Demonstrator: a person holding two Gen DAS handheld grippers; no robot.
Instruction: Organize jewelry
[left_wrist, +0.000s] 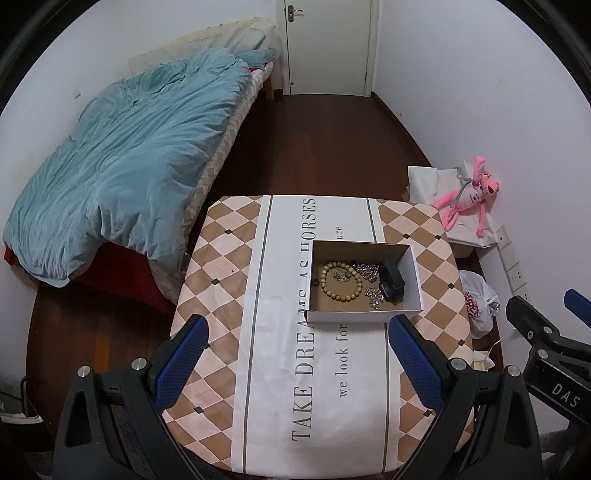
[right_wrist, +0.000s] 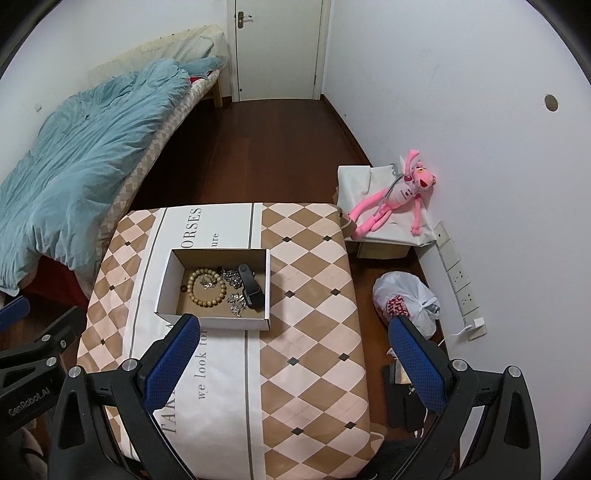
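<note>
Both tools hang high above the table (left_wrist: 325, 387), jaws spread wide and empty: the left gripper (left_wrist: 295, 354) with nothing between its blue pads, the right gripper (right_wrist: 295, 354) the same. Just ahead of the left jaws, beyond the tips, sits the open box (left_wrist: 360, 316); for the right jaws it lies ahead and off to the left.

Everything is already inside it: the wooden bead bracelet (left_wrist: 341, 281), the silver chain (left_wrist: 365, 272), small silver pieces (left_wrist: 375, 297) and the black smartwatch (left_wrist: 391, 282). Nothing lies loose on the cloth, so this looks like the tail end, or a pause before sorting. Any next move calls for a long descent and a narrow pinch.

Hard to read: the silver bits tangle together, too small to name. Whether the box has dividers, I cannot tell.
</note>
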